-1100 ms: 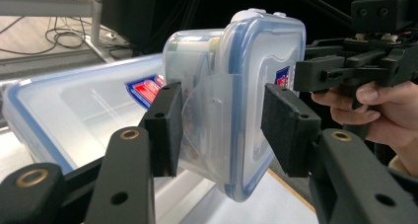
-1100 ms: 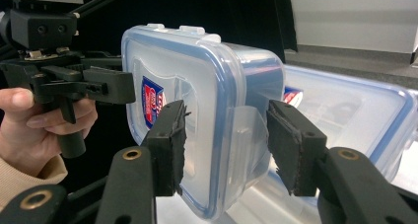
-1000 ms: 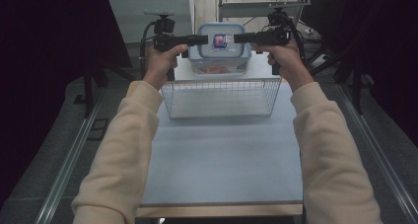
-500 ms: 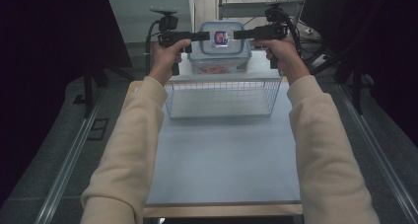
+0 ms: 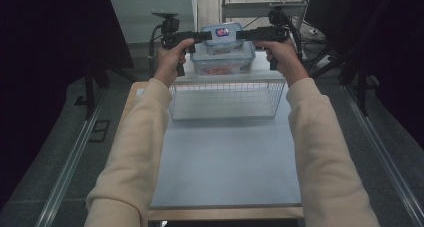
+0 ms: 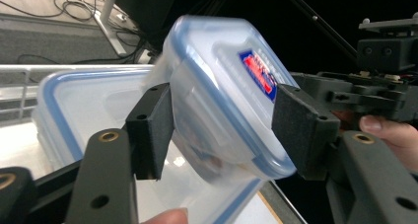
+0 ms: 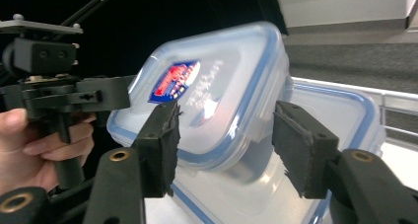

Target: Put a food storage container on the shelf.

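Holding the small lidded container (image 5: 222,33) aloft at 12 o'clock, we've both grippers clamped on it: left gripper (image 6: 222,130) and right gripper (image 7: 224,140), above the bigger box (image 5: 220,62). Light, stiff, prob. slick plastic; grip the opposite walls, not the lid.

The label (image 5: 222,32) on the small box (image 5: 223,37) is too small to read; the big box's (image 5: 222,62) reddish contents stay blurred.

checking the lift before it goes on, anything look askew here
Yes: the small lidded container, clamped between left gripper and right gripper, is tilted steeply, lid leaning sideways, above the large container behind the wire basket.
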A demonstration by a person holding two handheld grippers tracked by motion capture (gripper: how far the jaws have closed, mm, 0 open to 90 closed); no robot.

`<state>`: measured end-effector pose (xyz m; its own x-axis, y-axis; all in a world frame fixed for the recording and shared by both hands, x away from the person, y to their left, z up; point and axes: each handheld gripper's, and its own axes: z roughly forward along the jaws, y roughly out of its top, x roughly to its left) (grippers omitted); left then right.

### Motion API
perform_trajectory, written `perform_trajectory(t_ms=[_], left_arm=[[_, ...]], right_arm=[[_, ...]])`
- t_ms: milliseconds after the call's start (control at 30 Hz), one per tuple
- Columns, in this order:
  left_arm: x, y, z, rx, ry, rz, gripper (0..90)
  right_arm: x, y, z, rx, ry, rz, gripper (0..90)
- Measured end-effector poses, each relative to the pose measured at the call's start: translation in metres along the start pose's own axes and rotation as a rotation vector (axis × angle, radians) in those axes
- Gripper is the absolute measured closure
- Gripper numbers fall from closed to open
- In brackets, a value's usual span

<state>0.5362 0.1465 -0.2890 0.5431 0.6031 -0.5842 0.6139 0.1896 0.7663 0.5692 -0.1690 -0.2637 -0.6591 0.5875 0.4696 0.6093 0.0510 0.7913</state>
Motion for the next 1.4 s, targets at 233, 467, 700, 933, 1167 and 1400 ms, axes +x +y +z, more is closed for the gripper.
perform_trajectory(t_ms=[233, 467, 700, 933, 1167, 1400], left_arm=[[-0.001, 0.0, -0.004, -0.007, -0.007, 0.008, 31.5], [-0.012, -0.008, -0.03, -0.057, 0.017, 0.057, 37.3], [-0.022, -0.037, -0.043, -0.022, 0.005, 0.111, 78.3], [-0.03, -0.049, -0.017, 0.076, 0.001, 0.164, 89.4], [-0.03, -0.05, -0.002, 0.08, 0.006, 0.142, 89.7], [-0.02, -0.046, -0.004, 0.058, 0.027, 0.112, 89.6]], right_arm=[[0.002, 0.0, -0.006, -0.01, -0.023, -0.016, 40.6], [0.006, -0.006, -0.024, -0.039, -0.01, -0.02, 38.5], [0.01, -0.023, -0.038, -0.041, -0.017, -0.025, 37.2], [0.011, -0.033, -0.045, -0.037, -0.018, -0.027, 36.4], [0.014, -0.036, -0.044, -0.022, -0.011, -0.054, 36.3], [0.01, -0.039, -0.044, -0.012, -0.021, -0.051, 36.3]])
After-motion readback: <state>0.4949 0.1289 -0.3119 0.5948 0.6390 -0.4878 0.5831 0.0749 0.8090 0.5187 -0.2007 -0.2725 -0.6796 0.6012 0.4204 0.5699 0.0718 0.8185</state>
